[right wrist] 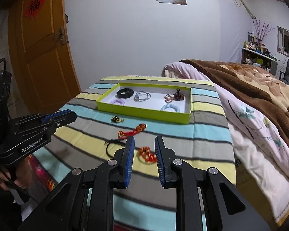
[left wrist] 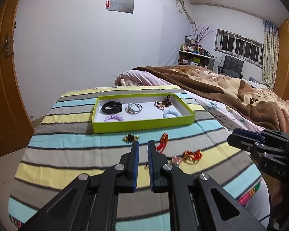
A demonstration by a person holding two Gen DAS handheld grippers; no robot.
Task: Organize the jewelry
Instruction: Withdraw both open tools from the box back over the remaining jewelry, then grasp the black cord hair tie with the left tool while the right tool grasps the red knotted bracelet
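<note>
Jewelry pieces are split between a lime-green tray (left wrist: 142,124) and the striped cloth (left wrist: 71,144) in front of it. Inside the tray: a black band (left wrist: 112,106), grey hair ties (left wrist: 133,108), a brown beaded cluster (left wrist: 162,104), a purple coil tie (left wrist: 113,118) and a blue coil tie (left wrist: 171,114); the near wall cuts off the lower edge of both coils. On the cloth lie a gold-and-black piece (left wrist: 130,138), a red knotted cord (right wrist: 132,131), a black cord loop (right wrist: 111,146) and an orange-red beaded piece (right wrist: 147,154).

My left gripper (left wrist: 143,146) has its jaws narrowly apart, holding nothing; its right finger hides part of the red cord. My right gripper (right wrist: 144,144) is spread wide, with the orange-red piece lying between its fingers, untouched. A small pink item (left wrist: 176,160) is too blurred to identify.
</note>
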